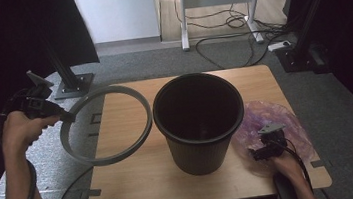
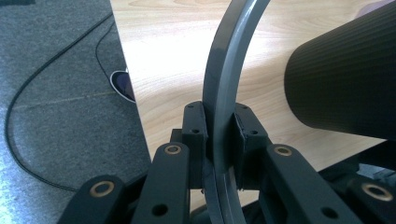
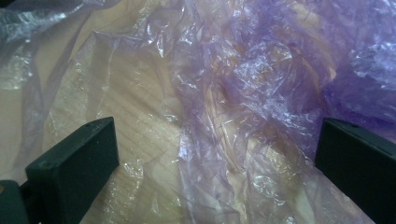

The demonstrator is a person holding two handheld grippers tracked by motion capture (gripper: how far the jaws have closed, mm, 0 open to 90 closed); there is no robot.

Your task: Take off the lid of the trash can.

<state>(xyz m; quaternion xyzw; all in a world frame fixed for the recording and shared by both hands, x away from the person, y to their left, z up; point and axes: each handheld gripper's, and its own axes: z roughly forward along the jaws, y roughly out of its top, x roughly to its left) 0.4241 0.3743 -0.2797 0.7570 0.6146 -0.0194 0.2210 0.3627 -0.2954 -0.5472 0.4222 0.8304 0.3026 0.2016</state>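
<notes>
Wood makes the top of the small table (image 1: pixel 138 179), and grey carpet lies all around it. Nearest to the person, at the right edge, the right gripper (image 1: pixel 266 150) sits low over a crinkly purple plastic bag (image 1: pixel 288 122); in the right gripper view its two black jaws stand wide apart with the thin bag (image 3: pixel 243 107) spread on the wood between them, and they are not pinching it. Just beside the bag, in the middle of the table, stands a big black bin (image 1: pixel 199 122); it is upright and its mouth faces up. Left of the bin is a grey ring (image 1: pixel 107 125); part of it hangs out past the left edge of the table, and its right side comes very close to the bin. The left gripper (image 1: pixel 65 114) holds the ring at its far left side; in the left gripper view the jaws are squeezed tight on the ring's (image 2: pixel 224 93) thin band, one on each side. Farther back, cables (image 1: pixel 226 23) lie on the floor by a white desk leg (image 1: pixel 182 13).
</notes>
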